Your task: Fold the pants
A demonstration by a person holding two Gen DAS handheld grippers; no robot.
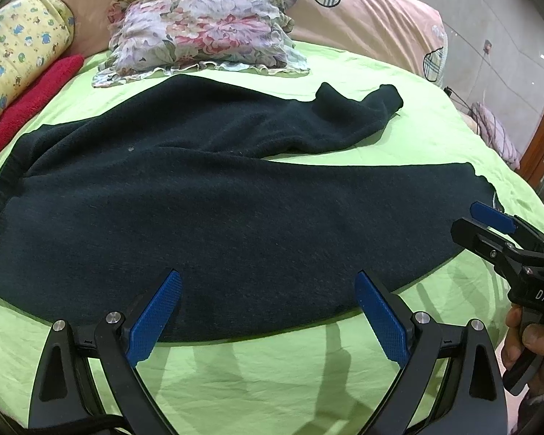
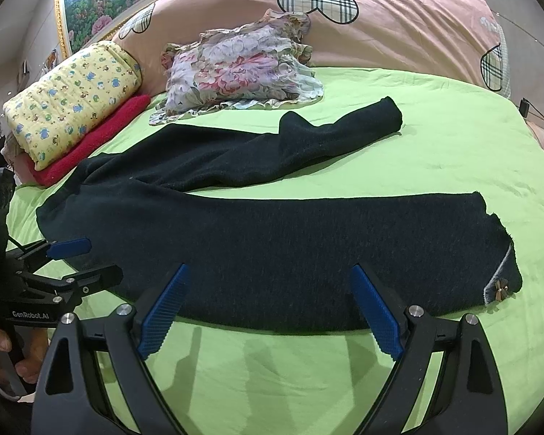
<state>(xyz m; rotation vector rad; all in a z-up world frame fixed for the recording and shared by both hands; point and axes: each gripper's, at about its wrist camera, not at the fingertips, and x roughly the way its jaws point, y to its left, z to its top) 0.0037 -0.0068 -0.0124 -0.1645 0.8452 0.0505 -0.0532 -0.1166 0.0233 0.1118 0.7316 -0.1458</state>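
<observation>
Dark navy knit pants (image 1: 217, 210) (image 2: 272, 250) lie spread on a green bedsheet (image 1: 272, 369) (image 2: 290, 373), waist at the left, both legs running right. The far leg is rumpled, its cuff (image 2: 388, 116) bent upward. The near leg's cuff (image 2: 500, 286) carries a small flower ornament. My left gripper (image 1: 268, 311) stands open over the near edge of the pants, close to the waist, with nothing between its blue pads. My right gripper (image 2: 268, 308) is open too, hovering over the near leg's front edge. Each gripper also shows in the other's view, at the right (image 1: 489, 224) and the left (image 2: 79, 261).
A floral pillow (image 1: 203, 29) (image 2: 243, 69) lies beyond the pants. A yellow patterned roll (image 2: 72, 108) rests on a red folded cloth (image 2: 90, 141) at far left. A pink duvet (image 2: 380, 21) with plaid hearts lines the back. A hand (image 1: 533, 340) holds the right gripper's handle.
</observation>
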